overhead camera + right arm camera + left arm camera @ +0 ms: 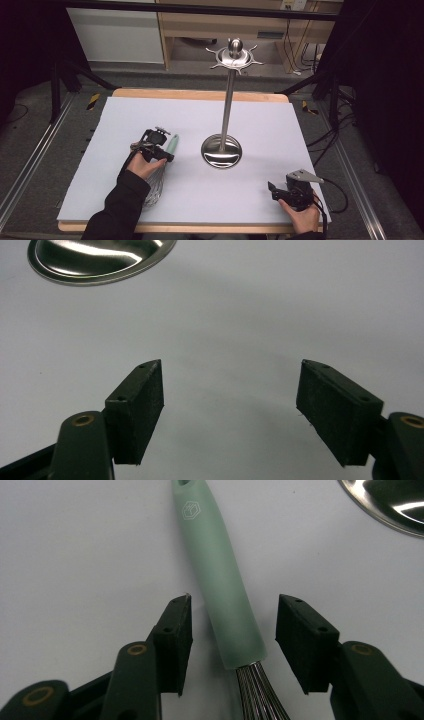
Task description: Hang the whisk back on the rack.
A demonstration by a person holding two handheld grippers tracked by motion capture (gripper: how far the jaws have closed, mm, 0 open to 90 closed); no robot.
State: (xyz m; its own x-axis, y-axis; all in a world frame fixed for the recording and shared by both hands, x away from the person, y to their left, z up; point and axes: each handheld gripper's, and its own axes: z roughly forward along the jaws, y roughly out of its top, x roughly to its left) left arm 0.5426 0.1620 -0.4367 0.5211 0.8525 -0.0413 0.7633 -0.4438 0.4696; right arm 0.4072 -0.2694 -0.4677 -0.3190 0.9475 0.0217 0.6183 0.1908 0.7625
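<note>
the left gripper [233,642] sits with jaws apart, straddling the whisk's mint-green handle [220,585] just above the wires [260,692]. it should centre, then close squarely. the right gripper [230,407] waits agape, well apart, near the stand's base [95,260].

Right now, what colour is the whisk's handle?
The whisk handle is pale mint green with a small white logo, clearest in the left gripper view.

1. The place looks like a lab or test room.
2. A table [200,95] stands between black curtains [385,75], metal floor rails [30,160] and loose cables [345,135].
3. Wooden shelving [200,25] stands behind.
</note>
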